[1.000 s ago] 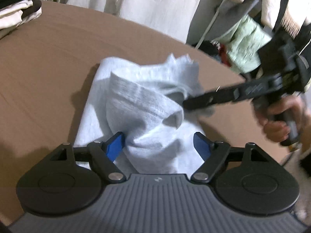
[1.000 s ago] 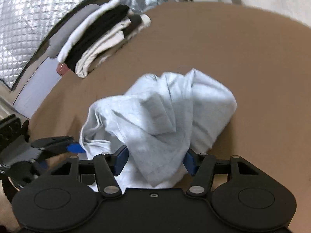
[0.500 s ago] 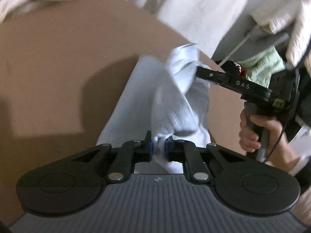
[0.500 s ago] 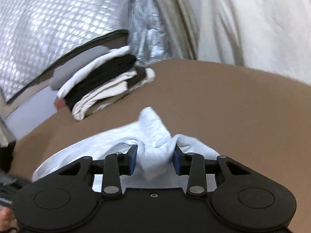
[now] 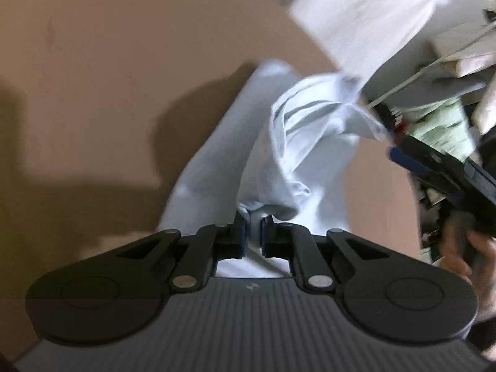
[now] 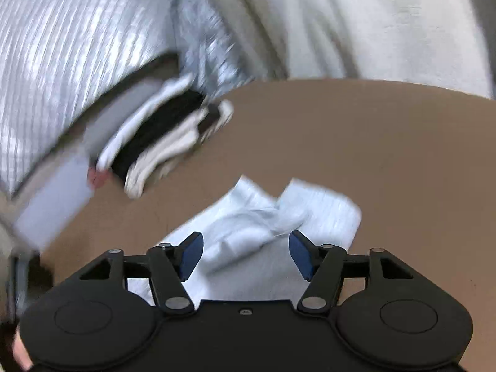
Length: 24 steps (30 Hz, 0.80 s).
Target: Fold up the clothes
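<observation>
While left hand-held gripper (image 5: 251,237) pinches the garment (image 5: 279,142) — right hand-held gripper (image 6: 246,255) gapes beside stacked clothes (image 6: 164,136).

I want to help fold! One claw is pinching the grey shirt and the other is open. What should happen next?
Probably close the right gripper on the bunched cloth between its fingers. The left gripper already pinches the grey shirt, and two holds would let it be spread flat on the brown table.

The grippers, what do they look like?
The left gripper has black linkage arms with silver rivets, blue pads and a ribbed grey body. The right gripper matches it, with a black body. A bare hand holds its handle.
</observation>
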Available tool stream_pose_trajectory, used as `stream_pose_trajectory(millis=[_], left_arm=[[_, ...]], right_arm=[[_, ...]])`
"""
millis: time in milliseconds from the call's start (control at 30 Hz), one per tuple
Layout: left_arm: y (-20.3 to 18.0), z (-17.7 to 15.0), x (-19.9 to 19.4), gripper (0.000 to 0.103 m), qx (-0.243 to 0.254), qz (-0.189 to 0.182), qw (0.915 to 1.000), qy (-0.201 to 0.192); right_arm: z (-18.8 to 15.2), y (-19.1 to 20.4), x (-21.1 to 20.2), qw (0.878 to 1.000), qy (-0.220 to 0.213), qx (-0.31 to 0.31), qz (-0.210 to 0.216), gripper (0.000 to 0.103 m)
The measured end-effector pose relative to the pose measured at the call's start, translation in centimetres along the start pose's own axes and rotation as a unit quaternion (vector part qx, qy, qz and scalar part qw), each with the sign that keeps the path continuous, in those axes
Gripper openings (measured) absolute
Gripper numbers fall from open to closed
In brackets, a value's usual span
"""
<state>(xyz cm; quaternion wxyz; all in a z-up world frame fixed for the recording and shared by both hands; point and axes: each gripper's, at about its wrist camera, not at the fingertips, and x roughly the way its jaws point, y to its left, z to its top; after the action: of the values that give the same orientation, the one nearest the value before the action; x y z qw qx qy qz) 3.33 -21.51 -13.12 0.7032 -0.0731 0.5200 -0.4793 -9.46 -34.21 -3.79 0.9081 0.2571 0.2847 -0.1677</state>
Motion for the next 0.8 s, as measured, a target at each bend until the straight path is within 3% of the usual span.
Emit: stream_pose_trajectory(millis=[200,333,400,467,533,567,633,667,767,800], left_arm=[[-0.1,-0.4,-0.1,0.013,0.044,0.041,0.9982,0.01],[-0.2,-0.7,-0.1,0.019,0.073,0.067,0.9949,0.017],[0.4,-1.0,-0.3,0.019,0.065,0.071,0.9949,0.03],[0.4,-1.1,-0.5,0.02,0.078,0.081,0.9931,0.032],[0.1,-1.1,-0.7,0.024,0.096,0.092,0.9908,0.025],[-0.6,-1.1,-0.9,0.027,0.115,0.112,0.9869,0.014],[-2.0,-1.2,-1.3,0.048,0.154,0.151,0.9763,-0.01],[-2.8,-1.3,-1.6,0.051,0.174,0.171,0.9696,-0.022],[-3.0,-2.4,-3.5,0.052,0.211,0.179,0.9609,-0.012],[-3.1,-2.4,-3.8,0.052,0.215,0.168,0.9622,-0.005]], right_arm=[[-4.7,4.8,4.6,0.984,0.147,-0.074,-0.061,0.068],[-7.6,7.3,5.2,0.967,0.19,-0.138,-0.094,0.07],[-8.4,7.7,5.1,0.961,0.214,-0.151,-0.089,0.07],[-9.4,7.6,5.7,0.951,0.265,-0.146,-0.064,0.07],[-10.3,8.3,6.0,0.942,0.276,-0.178,-0.068,0.069],[-10.1,8.4,5.7,0.943,0.27,-0.183,-0.062,0.069],[-9.0,8.0,4.8,0.952,0.255,-0.164,-0.044,0.067],[-8.3,7.5,4.2,0.958,0.245,-0.148,-0.034,0.067],[-6.2,5.5,1.6,0.972,0.209,-0.106,0.014,0.068],[-5.6,4.8,0.9,0.975,0.199,-0.091,0.03,0.068]])
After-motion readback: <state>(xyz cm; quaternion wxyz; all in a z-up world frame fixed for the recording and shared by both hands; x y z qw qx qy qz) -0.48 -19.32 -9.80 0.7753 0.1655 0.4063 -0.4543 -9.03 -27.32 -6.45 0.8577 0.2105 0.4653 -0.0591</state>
